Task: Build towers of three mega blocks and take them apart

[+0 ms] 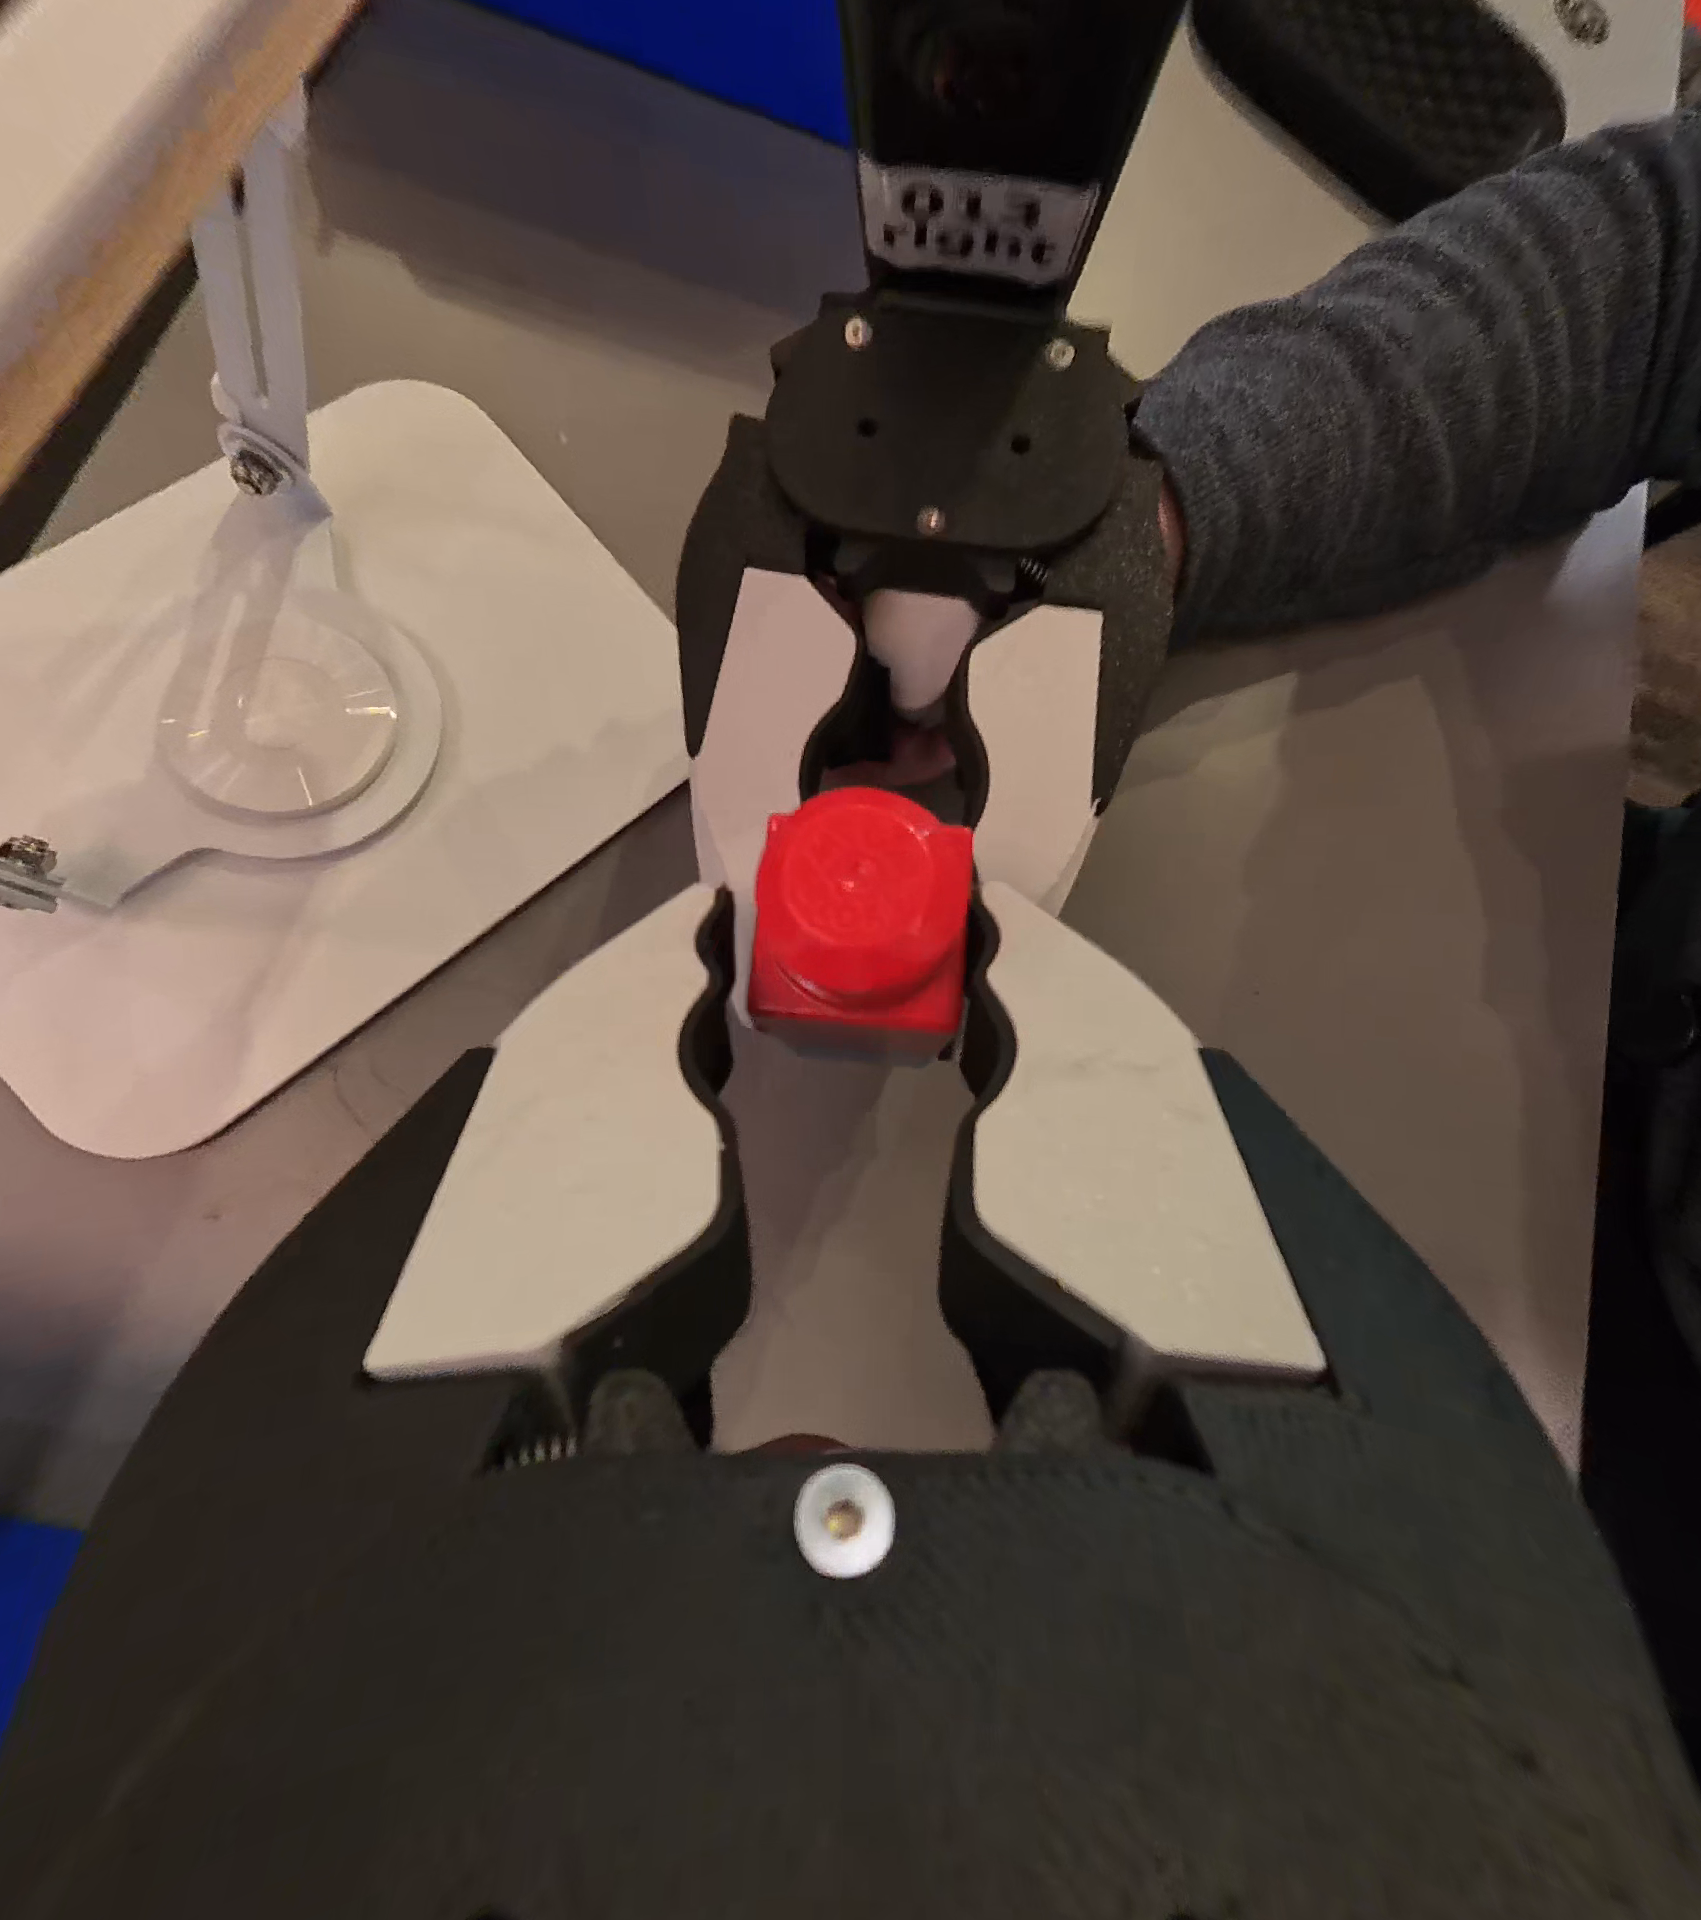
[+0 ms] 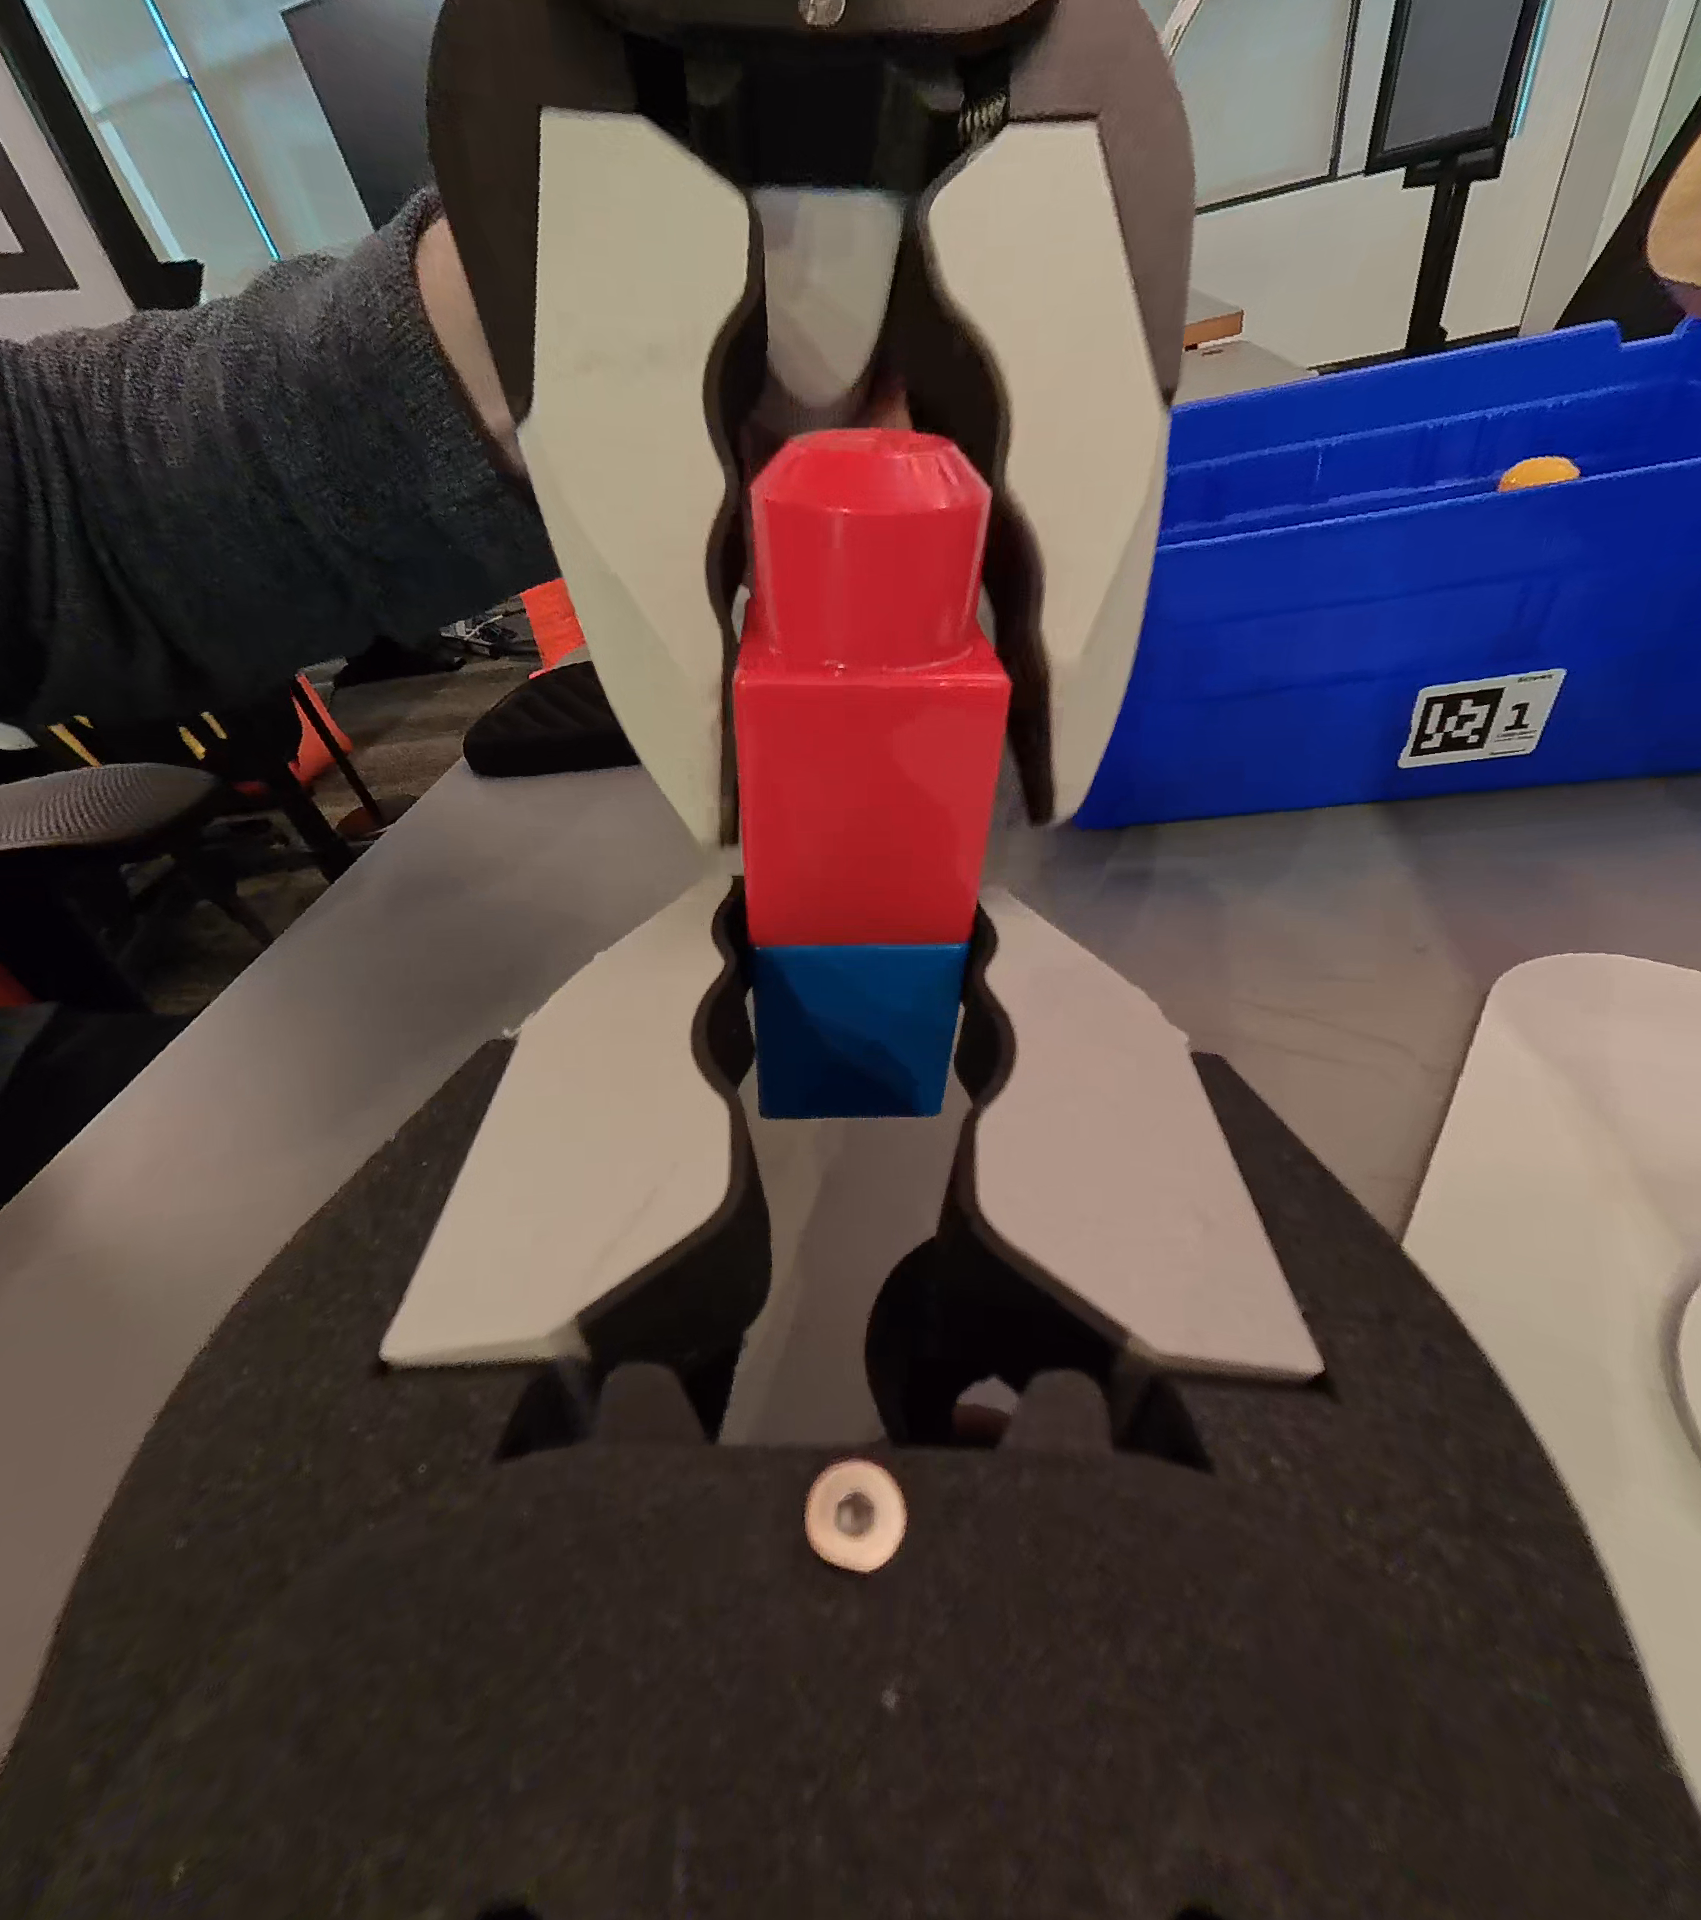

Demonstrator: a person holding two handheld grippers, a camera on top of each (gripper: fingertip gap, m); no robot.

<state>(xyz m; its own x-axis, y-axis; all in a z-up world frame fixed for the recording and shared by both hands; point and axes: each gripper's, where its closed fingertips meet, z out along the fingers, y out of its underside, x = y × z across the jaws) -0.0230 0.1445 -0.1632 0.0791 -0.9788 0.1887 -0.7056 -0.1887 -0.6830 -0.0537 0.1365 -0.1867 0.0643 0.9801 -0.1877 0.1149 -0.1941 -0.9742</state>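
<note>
A red mega block (image 2: 867, 790) sits stacked on a blue mega block (image 2: 856, 1029). In the right wrist view, my right gripper (image 2: 856, 987) is shut on the blue block from below. My left gripper (image 2: 872, 821) comes in from the top of that view and is shut on the red block's sides. In the left wrist view I look down on the red block's round stud (image 1: 856, 904), with my left gripper (image 1: 851, 935) closed around it. The right gripper (image 1: 893, 774) faces it from beyond, and the blue block is hidden under the red one.
A blue bin (image 2: 1448, 582) holding a small orange piece (image 2: 1537, 473) stands on the grey table (image 2: 1241, 935) at the back right. A white mat (image 1: 150, 987) carries a white stand with a round clear base (image 1: 274, 727). A person's grey sleeve (image 1: 1448, 364) holds the right gripper. Chairs (image 2: 46, 831) stand past the table's left edge. The tips of both grippers are at nearly the same place.
</note>
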